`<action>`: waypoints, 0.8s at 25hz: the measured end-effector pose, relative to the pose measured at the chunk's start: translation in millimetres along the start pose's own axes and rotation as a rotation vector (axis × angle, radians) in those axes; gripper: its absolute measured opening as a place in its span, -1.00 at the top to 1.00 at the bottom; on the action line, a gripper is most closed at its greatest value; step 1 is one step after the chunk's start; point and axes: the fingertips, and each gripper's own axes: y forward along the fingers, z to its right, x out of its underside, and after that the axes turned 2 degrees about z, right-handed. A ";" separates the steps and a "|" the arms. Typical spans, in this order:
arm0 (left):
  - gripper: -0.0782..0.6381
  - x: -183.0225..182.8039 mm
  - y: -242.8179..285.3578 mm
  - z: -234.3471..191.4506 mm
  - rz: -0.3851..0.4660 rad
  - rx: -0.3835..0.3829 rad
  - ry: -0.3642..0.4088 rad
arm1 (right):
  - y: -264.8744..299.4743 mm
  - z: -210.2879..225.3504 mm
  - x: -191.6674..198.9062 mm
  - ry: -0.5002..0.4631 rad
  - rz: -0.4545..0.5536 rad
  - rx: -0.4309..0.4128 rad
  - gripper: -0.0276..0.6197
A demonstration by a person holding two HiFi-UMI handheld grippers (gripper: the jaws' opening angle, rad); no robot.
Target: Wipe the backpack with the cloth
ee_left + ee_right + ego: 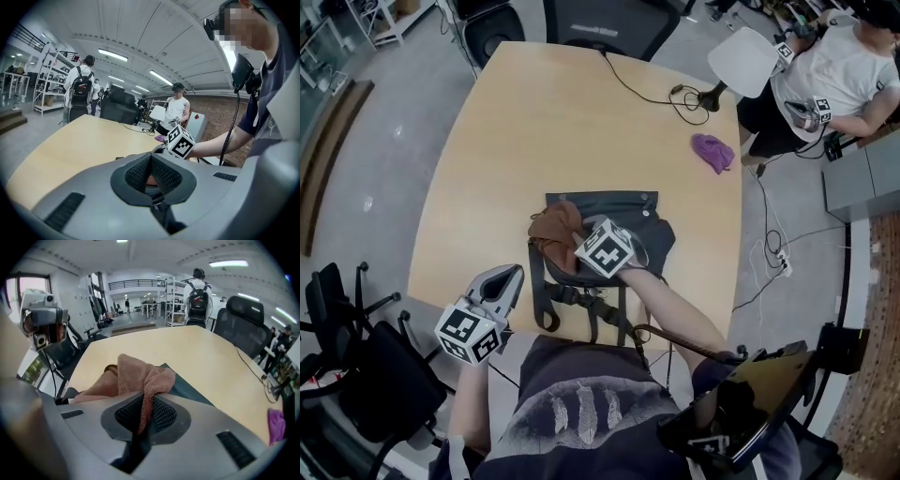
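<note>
A dark backpack (623, 220) lies flat on the wooden table (516, 141), near its front edge, with its straps (581, 305) trailing toward me. A brown cloth (555, 228) is bunched on the backpack's left part. My right gripper (574, 247) is shut on that cloth; in the right gripper view the cloth (136, 376) hangs down between the jaws of the gripper (145, 405), over the backpack (186, 392). My left gripper (514, 278) hovers at the table's front edge, left of the backpack, apart from it. Its jaws are together in the left gripper view (151, 163), with nothing held.
A purple cloth (712, 151) lies near the table's right edge. A black cable (652, 89) runs across the far side. A seated person (834, 75) and a white chair (742, 58) are at the back right, and black chairs (347, 361) stand front left.
</note>
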 end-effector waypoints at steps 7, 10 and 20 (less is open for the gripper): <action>0.76 -4.5 16.5 12.6 -0.008 0.041 0.016 | -10.7 28.8 19.9 -0.095 -0.059 0.105 0.82; 0.76 -4.7 22.1 18.4 -0.017 0.049 0.020 | -21.2 54.8 45.0 -0.087 -0.099 0.160 0.82; 0.76 -15.2 32.5 31.9 -0.021 0.083 0.040 | -69.3 126.7 92.7 0.017 -0.126 0.315 0.82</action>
